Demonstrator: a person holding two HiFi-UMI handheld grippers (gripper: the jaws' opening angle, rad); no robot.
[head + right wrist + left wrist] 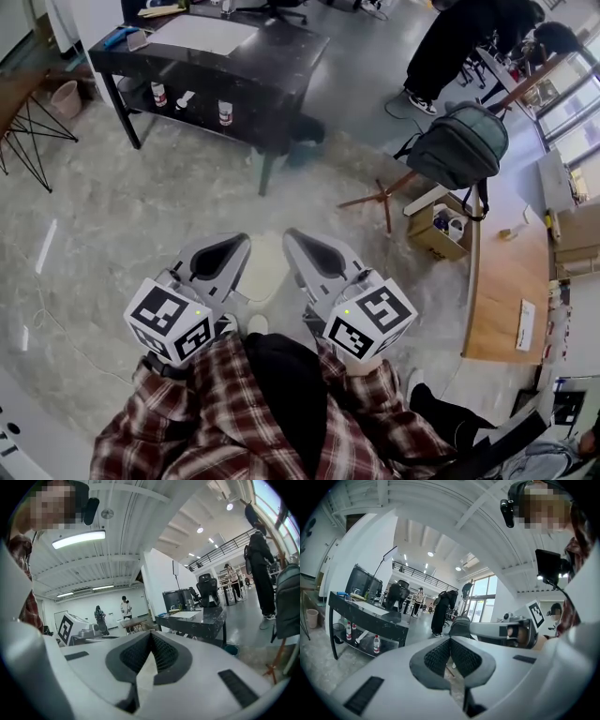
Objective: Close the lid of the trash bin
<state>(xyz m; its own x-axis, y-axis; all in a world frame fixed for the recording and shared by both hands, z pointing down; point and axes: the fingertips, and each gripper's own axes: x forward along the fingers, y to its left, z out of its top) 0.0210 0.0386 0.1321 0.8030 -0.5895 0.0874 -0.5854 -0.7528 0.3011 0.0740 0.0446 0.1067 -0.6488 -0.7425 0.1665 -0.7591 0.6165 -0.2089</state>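
Note:
In the head view both grippers are held close to the person's chest, side by side, pointing forward over the floor. My left gripper point(242, 240) point(450, 640) has its jaws together with nothing between them. So does my right gripper point(151, 634) point(292, 234). Between them, on the floor just ahead of the person's feet, lies a pale cream rounded object point(262, 270); I cannot tell whether it is the bin or its lid. A small pinkish waste basket point(66, 97) point(312, 618) stands far off to the left, beside the black table.
A black table point(281, 56) point(370, 611) point(197, 618) with bottles on its lower shelf stands ahead. At the right are a wooden counter point(506, 281), a cardboard box point(436, 230) and a grey backpack point(461, 145) on a stand. A person stands beyond it.

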